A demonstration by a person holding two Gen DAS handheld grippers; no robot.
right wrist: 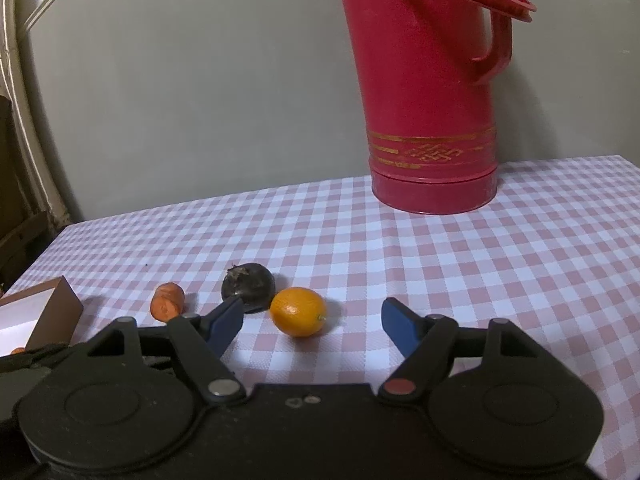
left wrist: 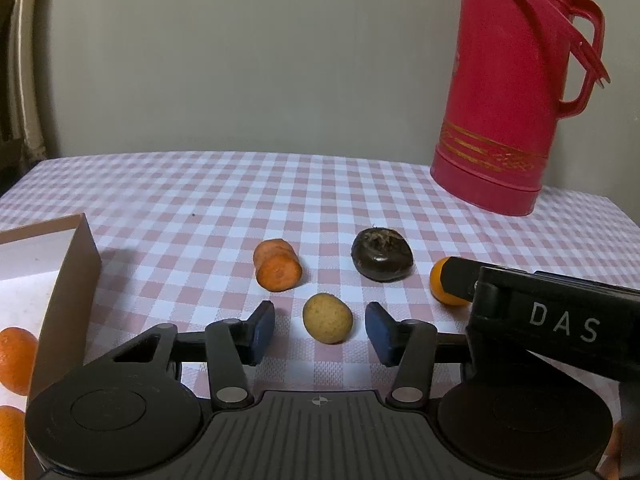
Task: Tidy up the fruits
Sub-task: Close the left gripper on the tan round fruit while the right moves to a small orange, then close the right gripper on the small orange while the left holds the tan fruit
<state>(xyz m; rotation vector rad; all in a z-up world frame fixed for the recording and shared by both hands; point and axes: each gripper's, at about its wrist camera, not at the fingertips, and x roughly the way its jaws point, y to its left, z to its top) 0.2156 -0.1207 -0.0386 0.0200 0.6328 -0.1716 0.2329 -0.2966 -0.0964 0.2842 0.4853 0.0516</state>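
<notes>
A small tan round fruit [left wrist: 328, 318] lies on the checked tablecloth between the blue pads of my left gripper [left wrist: 320, 332]; a gap shows on each side, so the gripper is open around it. An orange kumquat [right wrist: 298, 317] lies between the pads of my right gripper [right wrist: 314, 326], nearer the left pad and touching neither. In the left wrist view the kumquat [left wrist: 438, 280] is partly hidden behind the right gripper's finger. Just beyond lie a carrot chunk [left wrist: 278, 266] and a dark round fruit [left wrist: 382, 260].
An open cardboard box [left wrist: 68, 280] stands at the left and holds orange fruits [left wrist: 16, 360]. A tall red thermos jug [left wrist: 508, 100] stands at the back right by the wall. The pink-and-white checked tablecloth [right wrist: 500, 280] stretches to the right.
</notes>
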